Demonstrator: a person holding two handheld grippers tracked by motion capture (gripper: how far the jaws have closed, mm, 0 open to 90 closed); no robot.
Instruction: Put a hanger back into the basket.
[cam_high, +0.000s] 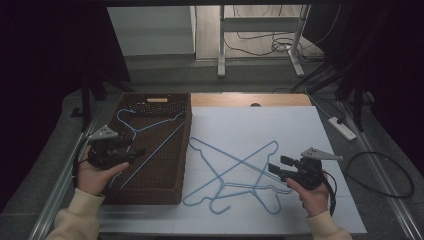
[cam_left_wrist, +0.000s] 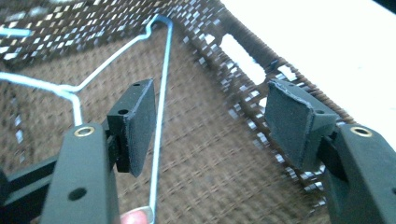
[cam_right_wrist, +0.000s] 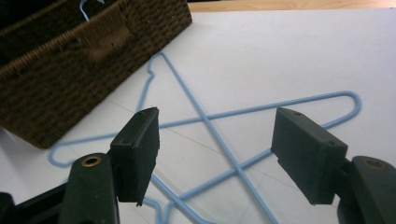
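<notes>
One light-blue wire clothes hanger (cam_high: 150, 137) lies inside the dark brown woven wicker basket (cam_high: 182, 150) at the left of the table, its long bar running diagonally across the basket floor. Two more light-blue wire hangers (cam_high: 240, 175) lie crossed on the white table cover (cam_high: 280, 125), just right of the basket, their hooks toward the near edge.

Left gripper (cam_high: 131, 151): held over the near-left part of the basket, jaws spread wide; in the left gripper view the hanger's bar passes just beside the left pad (cam_left_wrist: 137, 126) without being pinched, so that hanger reads as released.

Right gripper (cam_high: 275, 170): held low at the right end of the crossed pair, jaws released and empty; in the right gripper view the crossed wires (cam_right_wrist: 219, 140) lie on the cover beyond the pads, apart from them.

Judgement: roughly a third done, taking the work as moving hangers into the basket. One stowed, two left. The remaining pair overlap, so they may snag when one is lifted.
</notes>
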